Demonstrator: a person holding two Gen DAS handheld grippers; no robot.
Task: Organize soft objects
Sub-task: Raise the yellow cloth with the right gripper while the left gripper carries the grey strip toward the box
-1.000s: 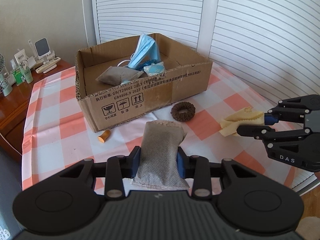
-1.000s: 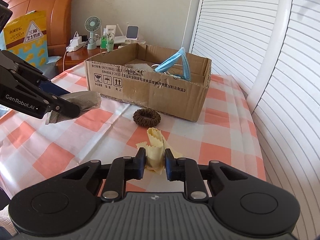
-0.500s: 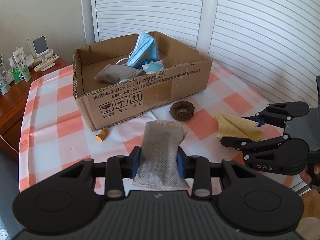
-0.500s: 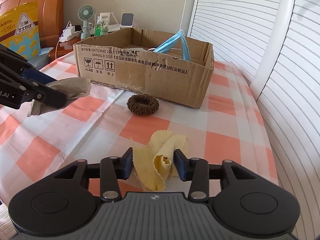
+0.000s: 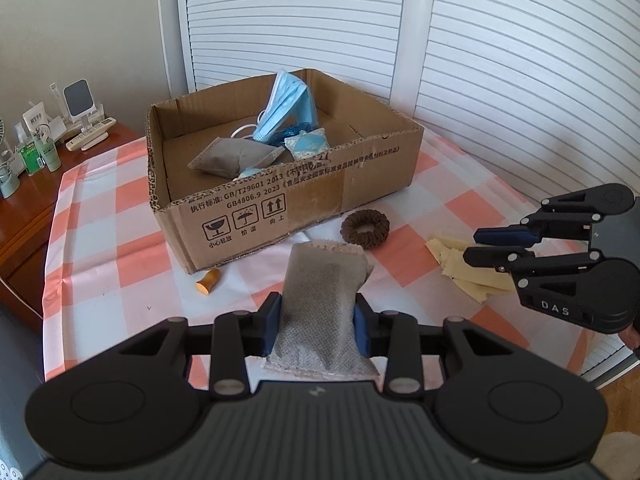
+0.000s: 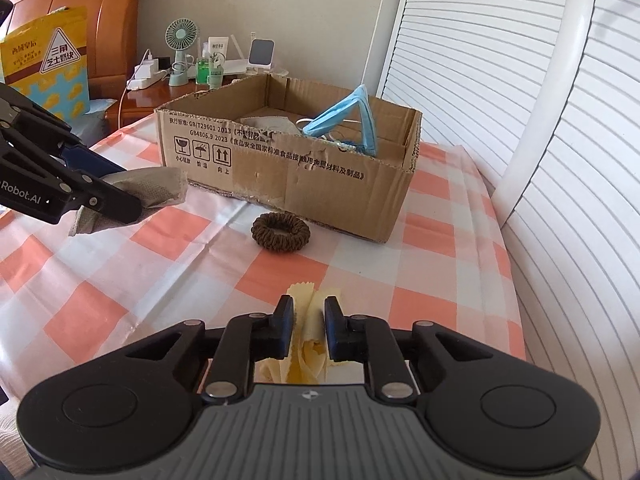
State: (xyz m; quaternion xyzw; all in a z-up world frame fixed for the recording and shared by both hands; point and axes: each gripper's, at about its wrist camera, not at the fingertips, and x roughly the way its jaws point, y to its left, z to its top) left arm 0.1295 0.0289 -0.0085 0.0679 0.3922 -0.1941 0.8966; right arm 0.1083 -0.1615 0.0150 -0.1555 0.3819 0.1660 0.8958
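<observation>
- The left claw [image 5: 316,320] grips a grey pouch [image 5: 320,300] above the surface [image 5: 120,248], before the box [image 5: 304,200].
- The right claw [image 6: 308,328] pinches a yellow cloth [image 6: 310,320] near the scrunchie [image 6: 281,231].

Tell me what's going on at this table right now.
A person is tidying soft things into a cardboard box with a handheld claw in each hand. The left claw is clamped on a grey fabric pouch, held short of the box. The right claw grips a crumpled yellow cloth low over the checked tablecloth. A brown scrunchie lies outside the box; a blue face mask and another pouch are inside.
</observation>
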